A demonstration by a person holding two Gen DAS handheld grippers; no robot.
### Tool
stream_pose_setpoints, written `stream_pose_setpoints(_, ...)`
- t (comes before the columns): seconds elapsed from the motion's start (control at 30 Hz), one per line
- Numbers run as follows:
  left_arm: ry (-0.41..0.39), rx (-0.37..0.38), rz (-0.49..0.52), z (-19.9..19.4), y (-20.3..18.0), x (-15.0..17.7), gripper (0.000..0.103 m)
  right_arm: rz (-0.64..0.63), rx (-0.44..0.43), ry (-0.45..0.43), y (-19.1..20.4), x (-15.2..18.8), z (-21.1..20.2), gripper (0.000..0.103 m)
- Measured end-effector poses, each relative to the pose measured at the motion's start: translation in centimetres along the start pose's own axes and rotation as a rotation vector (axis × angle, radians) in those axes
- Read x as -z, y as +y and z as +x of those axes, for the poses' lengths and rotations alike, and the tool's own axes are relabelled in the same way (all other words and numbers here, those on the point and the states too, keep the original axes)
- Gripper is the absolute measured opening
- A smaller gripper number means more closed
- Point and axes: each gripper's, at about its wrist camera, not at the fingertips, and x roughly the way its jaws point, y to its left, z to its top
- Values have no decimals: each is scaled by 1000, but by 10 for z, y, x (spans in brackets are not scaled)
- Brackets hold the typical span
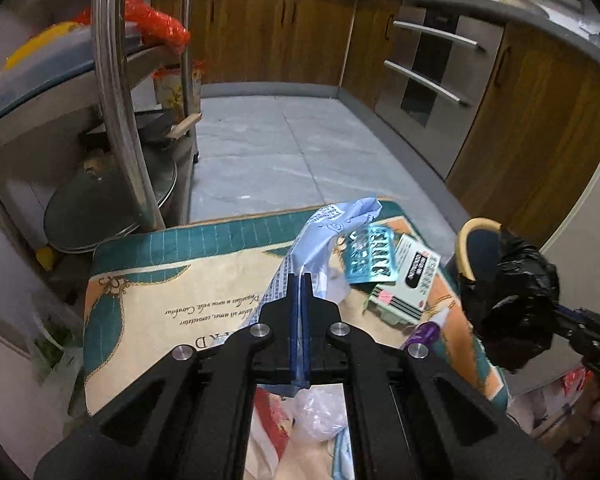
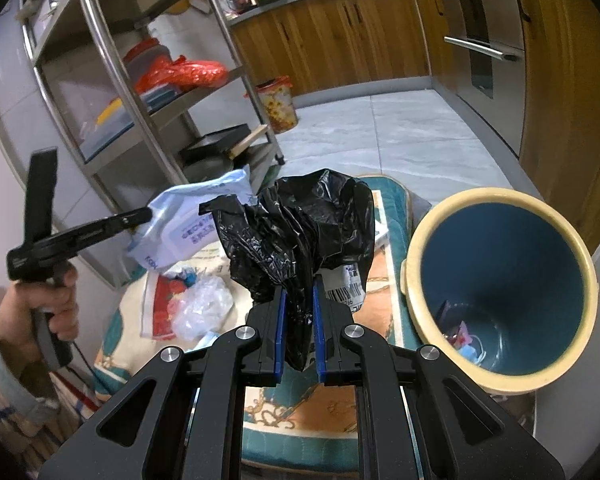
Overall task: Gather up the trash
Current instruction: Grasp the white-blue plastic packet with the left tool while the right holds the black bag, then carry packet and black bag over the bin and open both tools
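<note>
Both grippers loaded, bin waiting

The left gripper point(image 1: 300, 280) has its fingers pinching a pale blue wrapper point(image 1: 324, 232) lifted off the mat point(image 1: 172, 280); the right gripper point(image 2: 299, 300) pinches a black bag point(image 2: 300, 224) beside the bin point(image 2: 500, 216). Next, probably: carry each over the bin mouth and release. A box point(image 1: 408, 280) remains.

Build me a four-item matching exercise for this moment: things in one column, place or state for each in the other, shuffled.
Things:
1. pale blue wrapper
2. black plastic bag
3. bin
4. teal blister pack

Places or states:
A. lying on the mat
B. pinched in the right claw
C. standing open beside the mat, a few scraps at its bottom
D. pinched in the left claw, off the mat

Pairs: 1-D, 2-B, 3-C, 4-A
</note>
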Motion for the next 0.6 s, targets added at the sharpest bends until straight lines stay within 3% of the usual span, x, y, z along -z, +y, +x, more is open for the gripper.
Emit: stream_pose_setpoints(0.6,-108,74,0,-24,-19,-19,1,40,33,-28,-15,4,-14,13)
